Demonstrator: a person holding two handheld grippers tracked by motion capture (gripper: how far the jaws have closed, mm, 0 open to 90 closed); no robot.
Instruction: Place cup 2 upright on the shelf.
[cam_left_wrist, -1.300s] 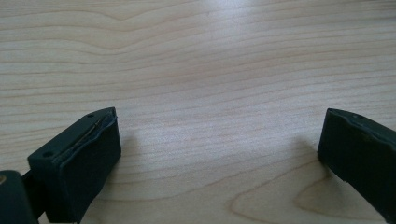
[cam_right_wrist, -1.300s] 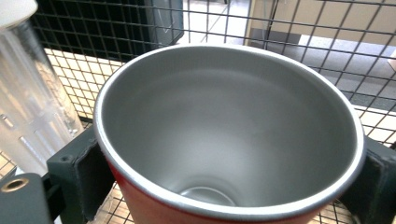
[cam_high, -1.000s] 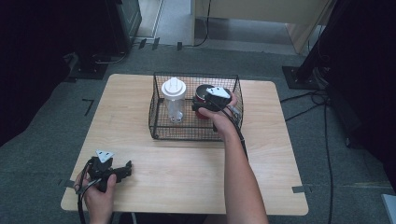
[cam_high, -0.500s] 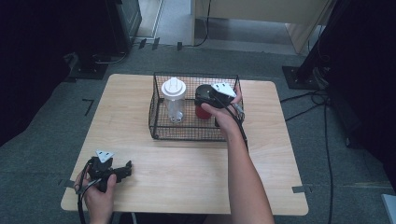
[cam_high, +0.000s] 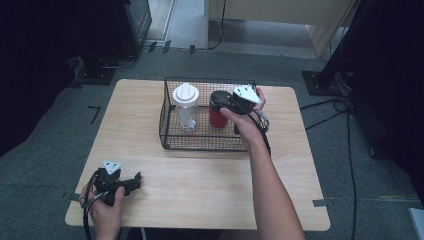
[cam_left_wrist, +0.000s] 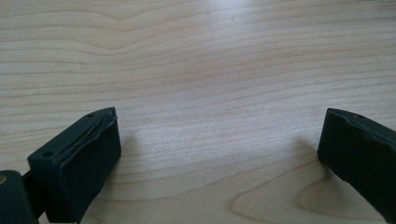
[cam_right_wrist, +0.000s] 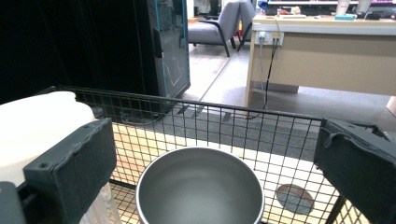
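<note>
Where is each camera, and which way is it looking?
High view: sits above the person's side, looking forward and down on the wooden table and wire basket; both forearms show, with the left gripper and right gripper.
Left gripper view: rides the left gripper, looking down at bare tabletop between its open black fingers.
Right gripper view: rides the right gripper, looking over the red cup and through the basket mesh toward the room.
Shared: the high and right gripper views both show the basket, red cup and white-lidded bottle.

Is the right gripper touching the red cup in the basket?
Apart. In the right gripper view, the right gripper fingers stand wide on either side of the red cup, with basket mesh visible between each and its rim.
</note>
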